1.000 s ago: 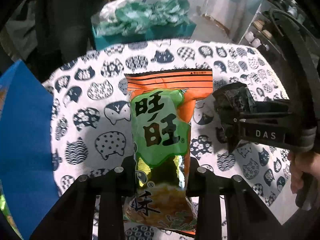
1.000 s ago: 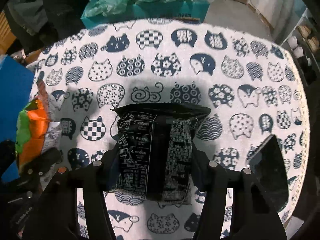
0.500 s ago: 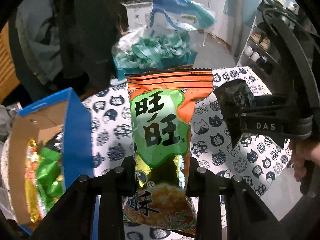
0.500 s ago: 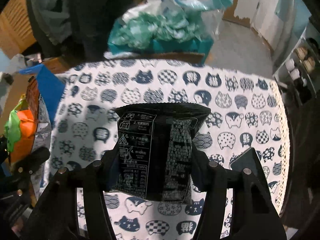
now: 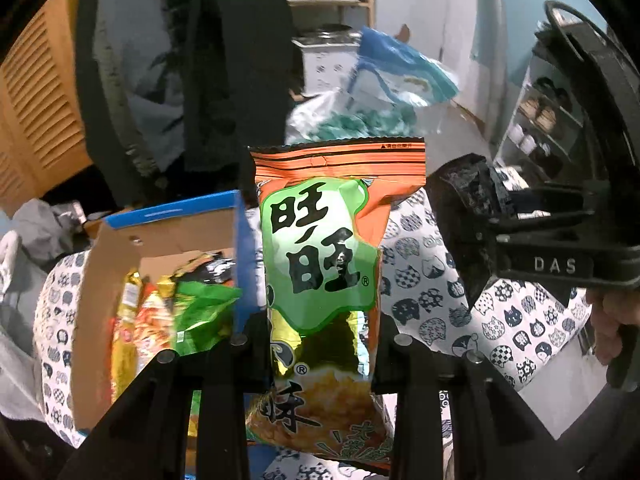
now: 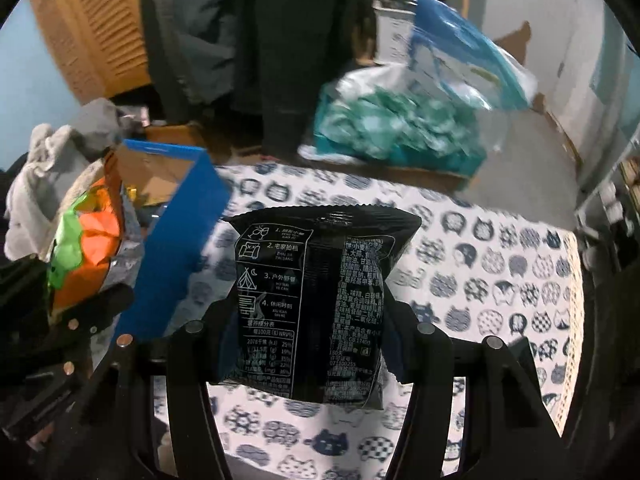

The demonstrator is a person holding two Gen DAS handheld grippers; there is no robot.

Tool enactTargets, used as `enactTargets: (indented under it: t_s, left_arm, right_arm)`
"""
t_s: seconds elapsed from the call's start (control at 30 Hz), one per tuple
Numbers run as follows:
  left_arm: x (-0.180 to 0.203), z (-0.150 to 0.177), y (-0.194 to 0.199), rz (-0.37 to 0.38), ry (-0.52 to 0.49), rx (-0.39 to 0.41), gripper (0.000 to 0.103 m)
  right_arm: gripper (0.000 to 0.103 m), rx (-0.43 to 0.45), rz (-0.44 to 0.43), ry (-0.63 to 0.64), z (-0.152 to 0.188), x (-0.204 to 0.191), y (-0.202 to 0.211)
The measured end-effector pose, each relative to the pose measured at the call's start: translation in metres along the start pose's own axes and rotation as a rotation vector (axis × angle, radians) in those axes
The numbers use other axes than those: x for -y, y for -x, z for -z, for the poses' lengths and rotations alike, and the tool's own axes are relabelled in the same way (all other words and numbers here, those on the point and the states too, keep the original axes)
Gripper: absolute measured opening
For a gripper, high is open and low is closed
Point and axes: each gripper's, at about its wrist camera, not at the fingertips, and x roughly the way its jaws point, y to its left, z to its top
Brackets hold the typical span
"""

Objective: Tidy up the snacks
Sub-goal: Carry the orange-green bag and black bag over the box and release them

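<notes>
My left gripper (image 5: 322,336) is shut on an orange and green snack bag (image 5: 328,240) and holds it upright above the table, just right of an open blue cardboard box (image 5: 168,220) that holds several snack packets (image 5: 176,312). My right gripper (image 6: 308,328) is shut on a black snack bag (image 6: 316,292) above the cat-print tablecloth (image 6: 480,280). The box also shows in the right wrist view (image 6: 180,220), to the left, with the left gripper's orange bag (image 6: 92,240) beside it. The right gripper and its black bag show at the right of the left wrist view (image 5: 480,208).
Beyond the table's far edge is a teal bin piled with plastic-wrapped goods (image 6: 400,128). Dark coats (image 6: 280,40) hang behind. Grey cloth (image 6: 52,160) lies left of the box. Shelves (image 5: 540,120) stand at the right.
Both grippers have lifted and tilted up with their bags. The blue box, seen only as an edge before, now shows its open inside to the left of the left gripper.
</notes>
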Motion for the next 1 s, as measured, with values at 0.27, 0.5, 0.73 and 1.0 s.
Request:
enactTargets:
  t_s: [0.27,0.5,0.73,1.0]
  left_arm:
    - [-0.044,0.007,0.016,-0.033,0.076,0.023,0.033]
    - [-0.090,0.020,0.016,-0.079,0.153,0.013,0.033]
    - [-0.137,0.036,0.010,-0.123,0.243,-0.008,0.033]
    - [-0.175,0.055,-0.007,-0.144,0.319,-0.052,0.033]
  right_arm:
    - [0.058,0.020,-0.050,0.073,-0.019,-0.049,0.000]
    - [0.058,0.003,-0.092,0.134,-0.038,-0.092,-0.017]
    - [0.058,-0.018,-0.135,0.198,-0.056,-0.138,-0.037]
    - [0.058,-0.052,-0.182,0.249,-0.077,-0.182,-0.065]
